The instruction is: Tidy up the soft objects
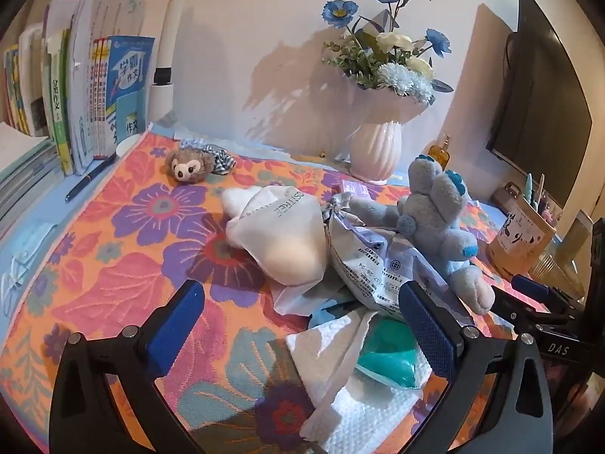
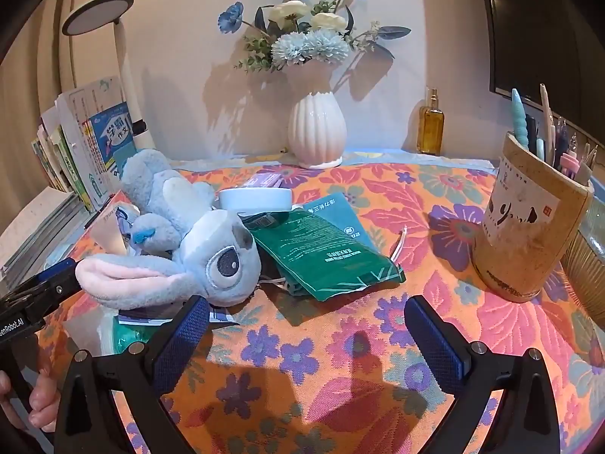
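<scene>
Landmark: the white ribbed vase [image 2: 317, 128], standing at the back of the counter [image 2: 340, 340] on a floral cloth and holding one bunch of blue and white flowers [image 2: 306, 34].

Left of the vase: one row of upright books [image 1: 94, 94], one pen [image 1: 89, 179] lying before them, one white lamp [image 2: 113, 38]. One small brown plush head [image 1: 188, 165] lies left of and in front of the vase.

Directly in front of the vase: one pile of soft objects. It comprises one white drawstring pouch [image 1: 280, 238], one crinkled printed packet [image 1: 370, 261], one blue-grey plush toy [image 2: 181, 234] lying on top, white paper towel [image 1: 363, 408] and one teal sachet [image 1: 389, 359]. Two green packets [image 2: 325, 249] and one shallow white dish [image 2: 255, 198] lie just beside the plush toy.

Right of the vase: one amber bottle [image 2: 430, 125]; one bamboo-coloured holder [image 2: 529, 227] containing several pens; one dark monitor [image 1: 544, 113] on the wall.

Left gripper [image 1: 302, 325]: jaws wide apart, nothing between the pads, above the near edge of the pile. Right gripper [image 2: 306, 336]: jaws wide apart, empty, over bare cloth in front of the green packets. The left gripper's fingers partly block the paper towel.
</scene>
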Available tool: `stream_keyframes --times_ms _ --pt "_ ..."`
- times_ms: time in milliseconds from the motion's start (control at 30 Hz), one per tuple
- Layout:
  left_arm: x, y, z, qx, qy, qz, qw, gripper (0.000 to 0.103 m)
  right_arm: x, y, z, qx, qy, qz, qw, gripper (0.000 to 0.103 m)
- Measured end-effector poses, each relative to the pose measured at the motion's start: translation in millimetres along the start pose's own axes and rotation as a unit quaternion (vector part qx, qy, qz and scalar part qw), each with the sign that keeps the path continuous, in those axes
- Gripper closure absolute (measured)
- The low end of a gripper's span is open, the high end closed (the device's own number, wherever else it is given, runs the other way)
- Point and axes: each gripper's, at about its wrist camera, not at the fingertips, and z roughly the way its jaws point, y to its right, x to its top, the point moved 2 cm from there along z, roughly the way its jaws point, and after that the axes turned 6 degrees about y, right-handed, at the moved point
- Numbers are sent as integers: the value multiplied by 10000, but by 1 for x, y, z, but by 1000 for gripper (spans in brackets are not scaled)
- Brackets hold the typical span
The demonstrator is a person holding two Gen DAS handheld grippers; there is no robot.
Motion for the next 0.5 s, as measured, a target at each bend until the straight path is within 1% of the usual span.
stream_keyframes --times_ms 200,300,500 --pt "-1 0 0 -14 -17 8 10000 1 -2 -6 -5 -27 -6 -45 10000 0" --pt "-1 -1 1 -18 -27 1 10000 1 -2 -1 2 2 -12 -9 10000 0" --pt "-2 -3 4 44 -113 -11 9999 1 -4 1 2 -3 6 -28 10000 0"
